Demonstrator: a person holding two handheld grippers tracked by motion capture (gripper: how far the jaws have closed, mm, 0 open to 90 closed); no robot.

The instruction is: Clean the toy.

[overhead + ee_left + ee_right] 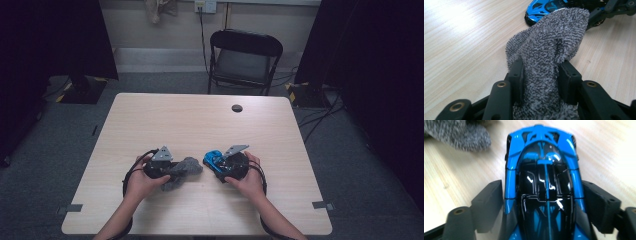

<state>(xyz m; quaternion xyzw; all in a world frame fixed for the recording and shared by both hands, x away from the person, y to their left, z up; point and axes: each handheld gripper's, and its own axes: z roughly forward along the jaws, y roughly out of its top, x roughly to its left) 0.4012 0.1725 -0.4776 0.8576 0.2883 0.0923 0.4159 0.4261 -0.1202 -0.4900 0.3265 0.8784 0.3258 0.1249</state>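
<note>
Left gripper [540, 75] fingers clamp grey cloth [549, 50]; right gripper [544, 202] fingers clamp blue car [544, 170], lengthwise, nose outward.

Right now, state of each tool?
Left tool: closed on the grey cloth.
Right tool: jaws on both sides of the blue toy car; cannot tell whether the pads press on it.

Table [200, 125] as landmark: on its near half, cloth [186, 167] at left, between the jaws of the left gripper [172, 170]; toy car [214, 159] just right of the cloth, between the jaws of the right gripper [220, 164]; chair [243, 60] behind the table
</note>
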